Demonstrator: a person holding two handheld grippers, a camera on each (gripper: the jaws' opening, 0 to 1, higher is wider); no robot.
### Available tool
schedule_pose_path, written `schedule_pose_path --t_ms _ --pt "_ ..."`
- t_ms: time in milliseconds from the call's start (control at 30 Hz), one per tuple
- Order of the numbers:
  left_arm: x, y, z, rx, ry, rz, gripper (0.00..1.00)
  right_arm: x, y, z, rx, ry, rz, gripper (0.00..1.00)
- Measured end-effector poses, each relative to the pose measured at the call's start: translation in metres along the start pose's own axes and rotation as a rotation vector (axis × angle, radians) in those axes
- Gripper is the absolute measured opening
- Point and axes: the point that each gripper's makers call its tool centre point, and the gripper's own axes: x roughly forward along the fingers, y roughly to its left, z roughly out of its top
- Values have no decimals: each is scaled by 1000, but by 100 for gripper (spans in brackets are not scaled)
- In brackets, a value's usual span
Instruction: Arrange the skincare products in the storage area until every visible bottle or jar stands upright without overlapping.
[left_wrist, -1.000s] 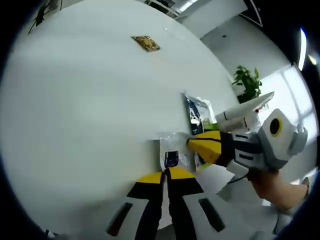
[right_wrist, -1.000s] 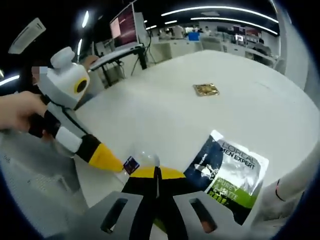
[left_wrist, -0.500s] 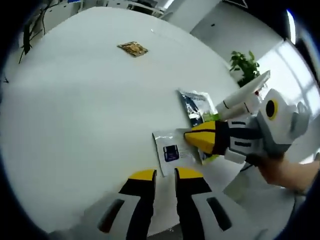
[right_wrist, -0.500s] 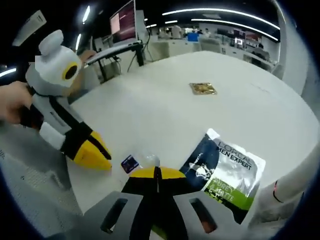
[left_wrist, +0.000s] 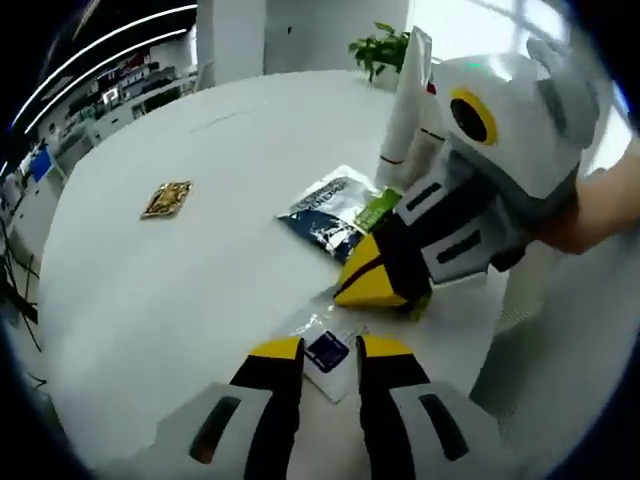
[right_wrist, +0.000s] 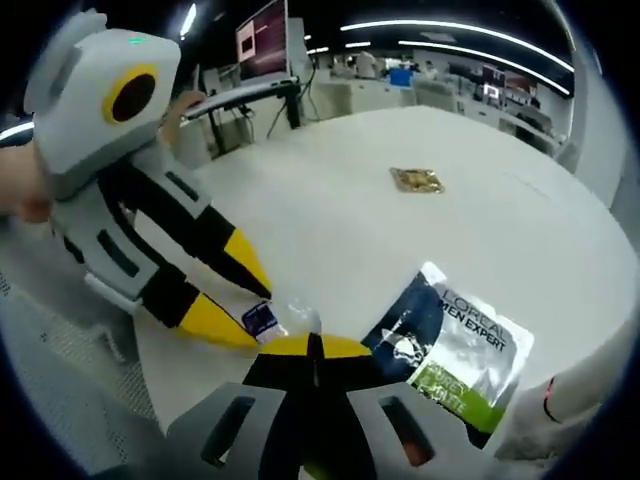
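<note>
The clear sachet (left_wrist: 325, 345) with the dark blue label lies flat on the white worktop (left_wrist: 150, 290), low in the middle of the left gripper view, its near edge between the spread fingers of the left gripper (left_wrist: 330, 350). A second ago those fingers were pressed together at the sachet's edge; half a second ago they had parted and drawn back, and now they are open and close over it again, from a new angle. The right gripper (right_wrist: 312, 345) has its fingers pressed together throughout, on the sachet's far edge it seems, though I cannot tell whether they truly pinch it. In the right gripper view the sachet (right_wrist: 275, 320) sits just above those fingers, lower centre, with the left gripper at its left.

Just beside it, toward upper right in the left gripper view, lies the dark and green pouch (left_wrist: 335, 205); beyond that white tubes (left_wrist: 405, 110) stand upright. A gold packet (left_wrist: 165, 198) lies well apart at the left.

My reading: the left hand let go and is re-approaching, so the sachet is flat and not yet arranged.
</note>
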Motion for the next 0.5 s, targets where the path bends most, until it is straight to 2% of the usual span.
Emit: schedule_pose_path --t_ms 167,500 --pt "0 2 0 14 -2 -2 21 2 -1 1 -52 5 33 1" --pt "3 4 -4 58 7 9 20 4 -3 0 -52 10 31 1"
